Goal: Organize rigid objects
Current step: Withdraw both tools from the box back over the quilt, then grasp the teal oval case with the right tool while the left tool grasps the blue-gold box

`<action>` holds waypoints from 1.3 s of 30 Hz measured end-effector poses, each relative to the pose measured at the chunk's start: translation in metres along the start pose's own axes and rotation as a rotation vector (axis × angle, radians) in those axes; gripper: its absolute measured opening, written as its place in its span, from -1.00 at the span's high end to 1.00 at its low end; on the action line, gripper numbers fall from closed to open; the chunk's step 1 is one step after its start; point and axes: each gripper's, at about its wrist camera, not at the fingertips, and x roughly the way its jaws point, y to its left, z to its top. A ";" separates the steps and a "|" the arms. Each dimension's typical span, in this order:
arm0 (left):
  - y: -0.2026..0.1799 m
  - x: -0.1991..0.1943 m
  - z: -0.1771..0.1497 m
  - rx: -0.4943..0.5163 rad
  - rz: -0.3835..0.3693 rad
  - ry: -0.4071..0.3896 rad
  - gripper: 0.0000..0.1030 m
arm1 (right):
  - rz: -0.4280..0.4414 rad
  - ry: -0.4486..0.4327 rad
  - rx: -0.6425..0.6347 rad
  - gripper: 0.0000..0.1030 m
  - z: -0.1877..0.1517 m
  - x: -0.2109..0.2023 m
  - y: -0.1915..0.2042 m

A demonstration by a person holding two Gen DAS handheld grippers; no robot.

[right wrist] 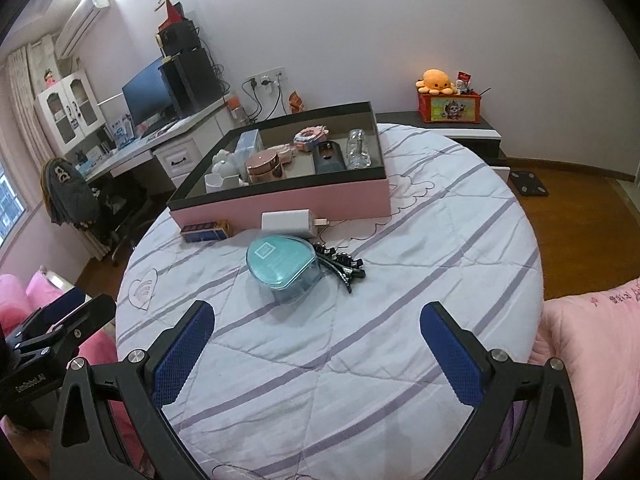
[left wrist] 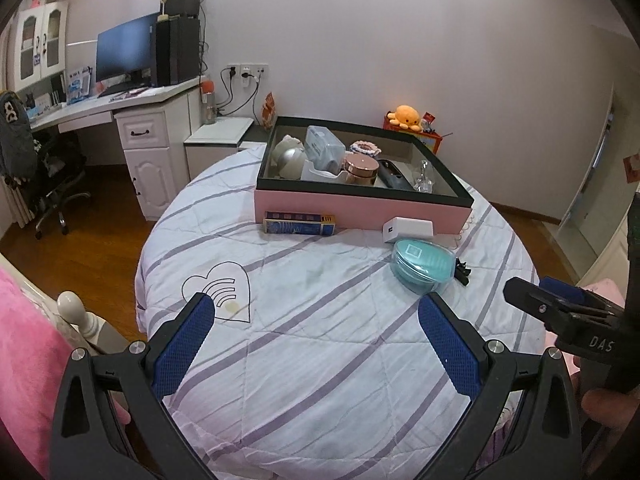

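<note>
A pink box (left wrist: 360, 202) (right wrist: 280, 200) with a dark rim stands at the far side of the round bed and holds several items. In front of it lie a dark blue rectangular box (left wrist: 299, 223) (right wrist: 205, 232), a white charger (left wrist: 408, 229) (right wrist: 288, 222), a teal heart-shaped case (left wrist: 422, 266) (right wrist: 282, 266) and black hair clips (left wrist: 462, 270) (right wrist: 340, 266). My left gripper (left wrist: 316, 320) is open and empty above the near bedding. My right gripper (right wrist: 318, 328) is open and empty, short of the teal case.
The striped quilt (left wrist: 320, 360) covers the round bed. A white desk (left wrist: 132, 120) with a monitor and an office chair (left wrist: 52, 184) stand at the left. A pink pillow (right wrist: 592, 352) lies at the right, a pink blanket (left wrist: 28, 360) at the left.
</note>
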 end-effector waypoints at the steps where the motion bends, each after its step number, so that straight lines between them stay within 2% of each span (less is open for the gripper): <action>1: 0.000 0.003 0.000 0.003 0.000 0.005 -1.00 | -0.005 0.005 -0.008 -1.00 0.000 0.003 0.001; 15: 0.013 0.048 0.013 -0.003 0.026 0.047 -1.00 | -0.013 0.072 -0.128 -0.99 0.017 0.065 0.023; 26: 0.022 0.080 0.016 -0.014 0.032 0.093 -1.00 | -0.026 0.107 -0.198 -0.69 0.024 0.104 0.031; 28: 0.023 0.085 0.018 -0.013 0.033 0.096 -1.00 | -0.028 0.107 -0.221 -0.49 0.024 0.106 0.034; 30: 0.022 0.090 0.021 -0.009 0.034 0.100 -1.00 | -0.017 0.099 -0.246 -0.21 0.023 0.105 0.038; 33: 0.021 0.097 0.026 -0.002 0.035 0.101 -1.00 | -0.023 0.089 -0.262 -0.21 0.021 0.103 0.042; 39: 0.017 0.120 0.041 0.016 0.049 0.121 -1.00 | 0.020 0.083 -0.213 -0.21 0.020 0.098 0.033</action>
